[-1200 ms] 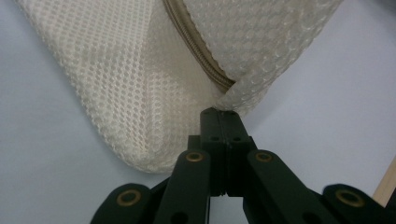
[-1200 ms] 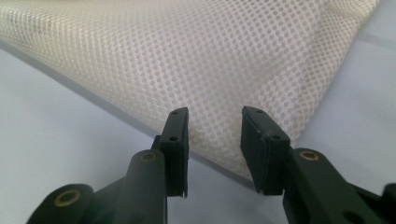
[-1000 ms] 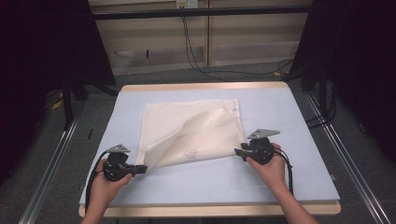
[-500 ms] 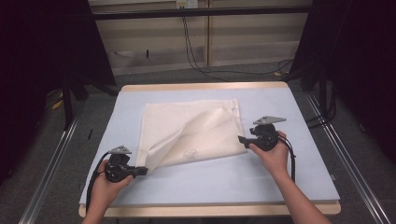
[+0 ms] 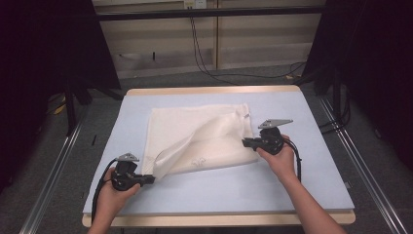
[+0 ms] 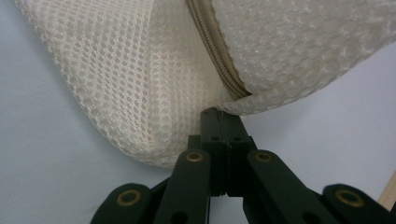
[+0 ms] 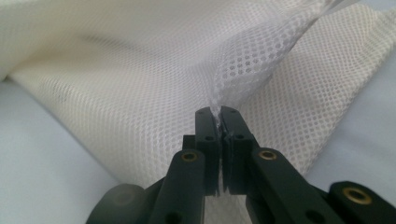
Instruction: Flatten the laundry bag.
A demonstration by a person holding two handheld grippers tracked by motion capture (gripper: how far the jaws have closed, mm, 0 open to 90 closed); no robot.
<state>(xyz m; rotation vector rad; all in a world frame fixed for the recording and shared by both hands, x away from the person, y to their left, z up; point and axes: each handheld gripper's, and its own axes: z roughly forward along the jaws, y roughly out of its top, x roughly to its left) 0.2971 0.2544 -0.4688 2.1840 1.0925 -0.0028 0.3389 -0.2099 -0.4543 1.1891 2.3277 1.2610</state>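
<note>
Two grippers were clamped on a white mesh bag (image 5: 204, 139) lying on the blue table (image 5: 243, 187): the left gripper (image 5: 150, 179) pinched its near corner, the right gripper (image 5: 246, 142), jaws just closed, its right edge.

A mesh bag (image 5: 199, 139) lies on the table (image 5: 292, 190), centred; left gripper (image 5: 148, 179) at its near-left corner, right gripper (image 5: 246, 142) at its right edge.

No readable text, label, brand or number anywhere; small mark on mesh laundry bag (image 5: 197, 161) too faint to read
</note>
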